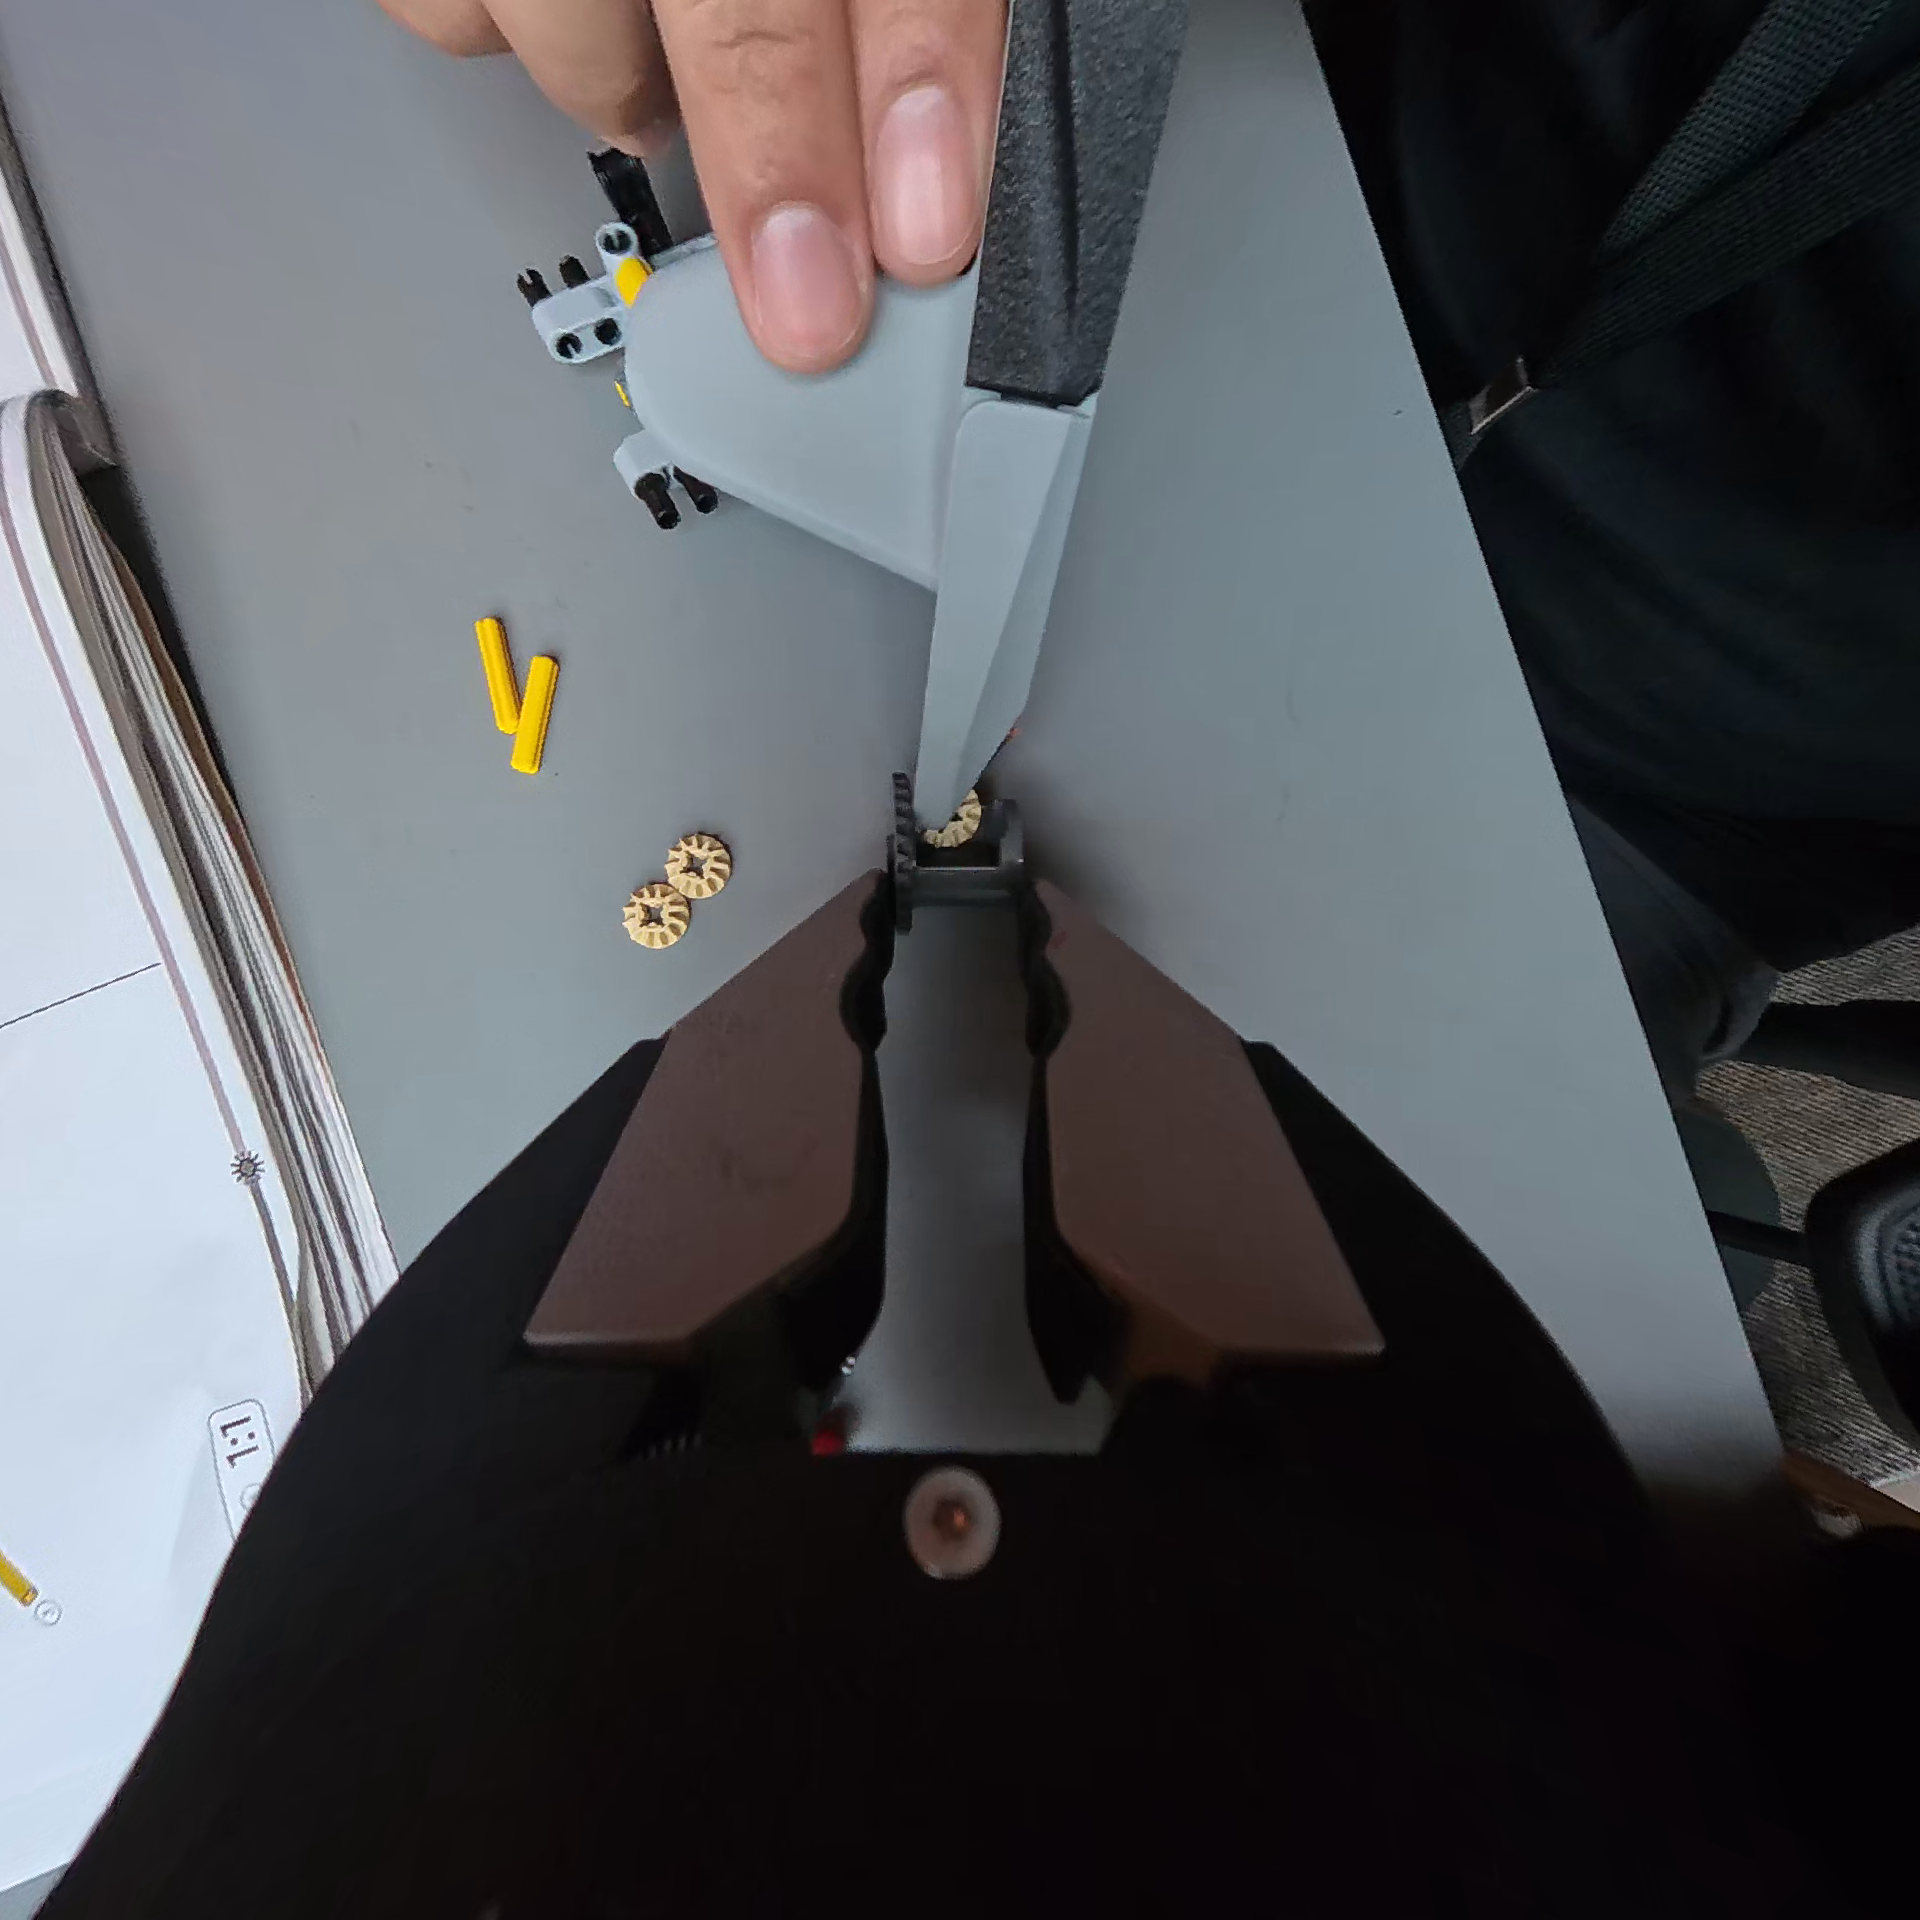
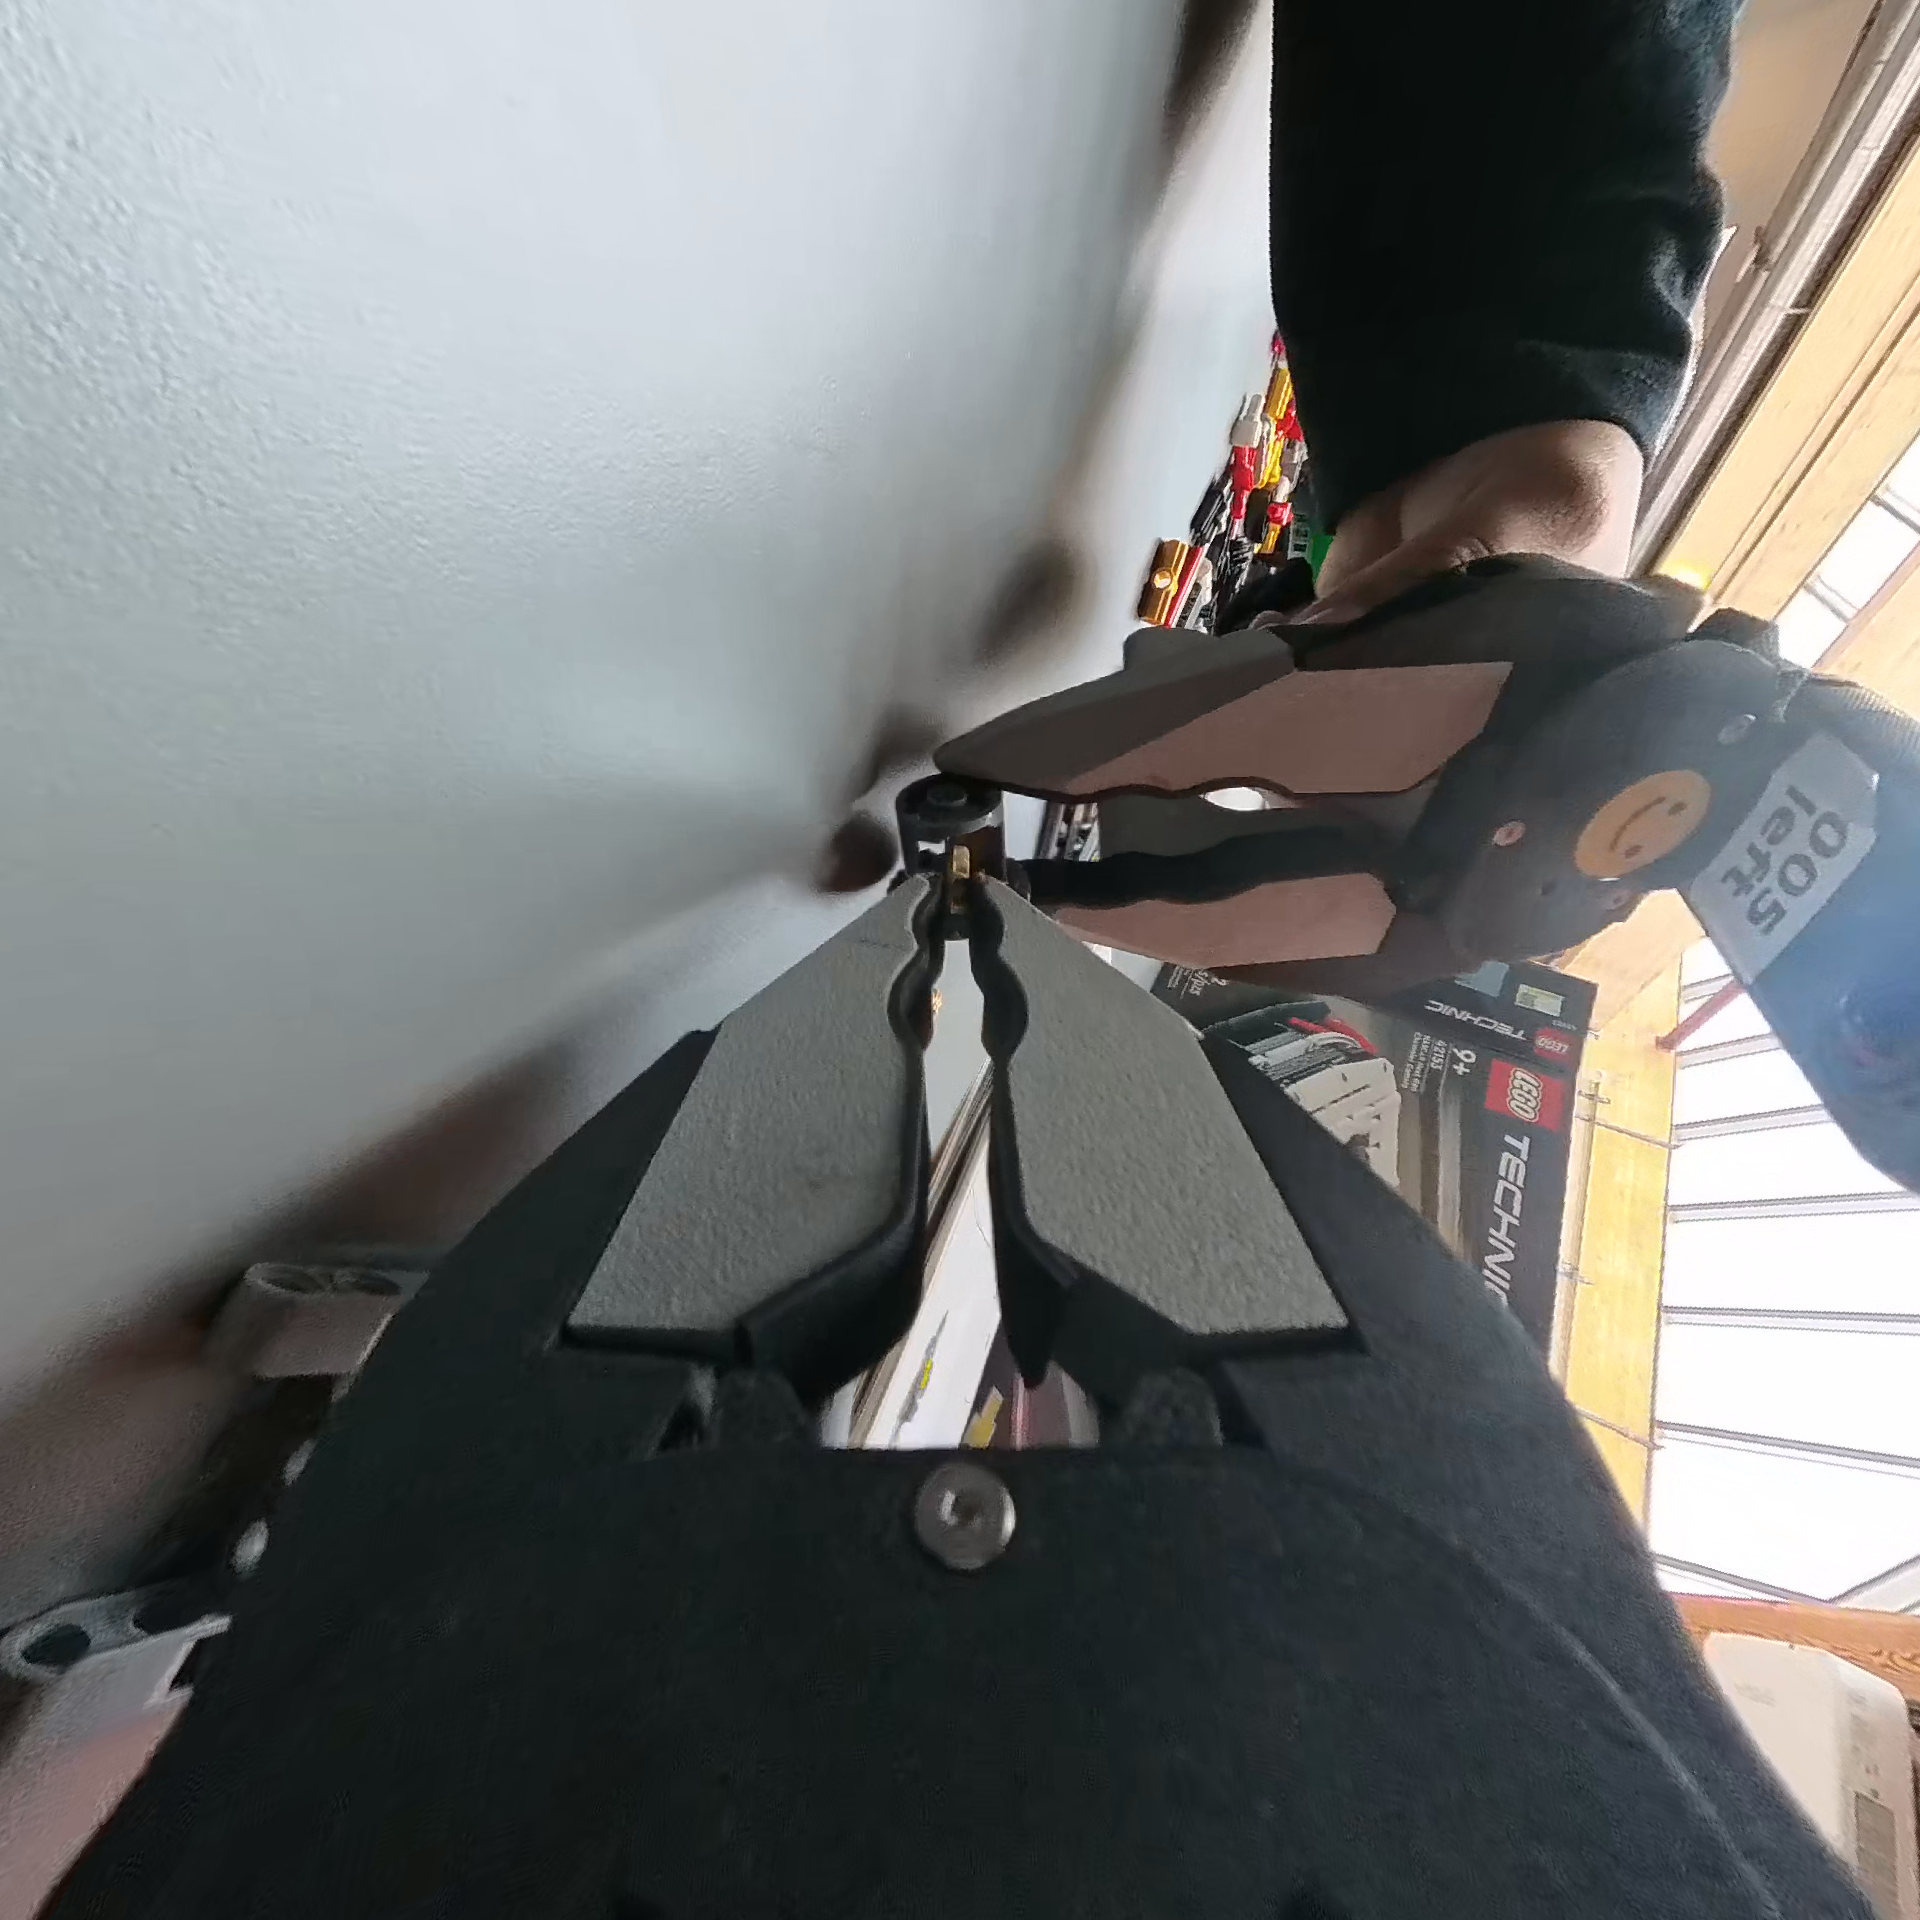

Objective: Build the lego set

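Left wrist view: your left gripper (image 1: 958, 904) is clamped on a dark frame piece (image 1: 961, 878) near the table's (image 1: 1299, 727) right edge; the right gripper (image 1: 951, 800) comes in opposite w/ a tan gear (image 1: 961, 821). Spare gears (image 1: 677, 891) lie leftward.

Right wrist view: your right gripper (image 2: 956, 904) is nearly shut, pinching the gear (image 2: 958, 864), which touches the frame (image 2: 951, 816) straight ahead, axes approx. head-on.

The left gripper (image 1: 956, 904) clamps a small black frame piece (image 1: 954, 883) above the grey table (image 1: 1247, 831). The right gripper (image 2: 951, 920) meets it, pinching a tan gear (image 1: 958, 821). Left of them lie two tan bevel gears (image 1: 675, 891), then two yellow axle rods (image 1: 516, 691).
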`<state>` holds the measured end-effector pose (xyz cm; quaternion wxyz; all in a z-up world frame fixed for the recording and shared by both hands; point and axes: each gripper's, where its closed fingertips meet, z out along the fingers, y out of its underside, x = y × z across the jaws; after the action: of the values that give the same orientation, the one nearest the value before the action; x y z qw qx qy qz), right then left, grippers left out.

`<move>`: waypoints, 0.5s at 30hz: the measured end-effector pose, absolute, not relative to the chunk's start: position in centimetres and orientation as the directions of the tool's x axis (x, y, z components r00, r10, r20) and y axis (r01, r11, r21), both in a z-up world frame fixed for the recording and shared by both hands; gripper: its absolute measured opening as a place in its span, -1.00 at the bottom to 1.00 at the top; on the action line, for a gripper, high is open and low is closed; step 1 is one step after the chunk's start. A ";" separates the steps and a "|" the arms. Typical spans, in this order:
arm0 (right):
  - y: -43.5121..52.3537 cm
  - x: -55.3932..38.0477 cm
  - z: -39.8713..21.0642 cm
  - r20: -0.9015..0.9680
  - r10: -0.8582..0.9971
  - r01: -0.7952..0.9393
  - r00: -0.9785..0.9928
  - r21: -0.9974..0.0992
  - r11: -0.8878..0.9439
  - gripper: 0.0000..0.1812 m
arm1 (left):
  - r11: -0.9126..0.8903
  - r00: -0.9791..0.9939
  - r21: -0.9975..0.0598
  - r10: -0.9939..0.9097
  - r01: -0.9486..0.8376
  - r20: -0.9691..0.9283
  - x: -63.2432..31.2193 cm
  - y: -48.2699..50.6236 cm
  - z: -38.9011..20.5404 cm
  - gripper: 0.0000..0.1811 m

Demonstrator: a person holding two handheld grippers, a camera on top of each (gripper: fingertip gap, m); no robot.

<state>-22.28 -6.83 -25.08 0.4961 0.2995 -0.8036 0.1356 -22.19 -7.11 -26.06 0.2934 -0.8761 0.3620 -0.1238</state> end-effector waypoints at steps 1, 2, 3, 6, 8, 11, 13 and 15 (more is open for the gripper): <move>-6.8 -22.3 -25.0 0.879 -0.347 -0.616 -0.327 0.080 0.783 -1.00 | -0.563 0.708 -0.608 -0.706 -0.560 0.002 -22.2 -7.1 -26.0 -0.77; -6.7 -22.3 -24.9 0.879 -0.347 -0.615 -0.328 0.080 0.784 -1.00 | -0.561 0.709 -0.614 -0.705 -0.556 0.002 -22.2 -7.0 -25.9 -0.77; -6.7 -22.3 -24.9 0.878 -0.346 -0.612 -0.331 0.079 0.787 -0.99 | -0.561 0.712 -0.617 -0.702 -0.552 0.002 -22.2 -7.0 -25.8 -0.77; -6.6 -22.4 -25.1 0.877 -0.351 -0.610 -0.329 0.086 0.787 -1.00 | -0.558 0.717 -0.622 -0.697 -0.549 -0.007 -22.4 -6.8 -25.8 -0.77; -6.6 -22.5 -25.4 0.875 -0.356 -0.608 -0.329 0.093 0.789 -1.00 | -0.557 0.719 -0.620 -0.695 -0.553 -0.017 -22.5 -6.7 -26.0 -0.77; -6.6 -22.5 -25.4 0.877 -0.363 -0.609 -0.315 0.107 0.786 -1.00 | -0.543 0.717 -0.625 -0.696 -0.561 -0.041 -22.6 -6.6 -26.1 -0.77; -6.5 -22.6 -25.5 0.875 -0.365 -0.606 -0.318 0.108 0.788 -1.00 | -0.542 0.721 -0.628 -0.691 -0.559 -0.046 -22.7 -6.5 -26.1 -0.77; -6.3 -22.5 -25.6 0.868 -0.374 -0.607 -0.326 0.111 0.787 -0.99 | -0.545 0.724 -0.634 -0.689 -0.549 -0.035 -22.8 -6.5 -26.0 -0.77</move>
<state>-22.50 -6.27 -25.63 0.4944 0.3044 -0.8057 0.1177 -22.75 -6.52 -25.99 0.3188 -0.8720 0.3548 -0.1097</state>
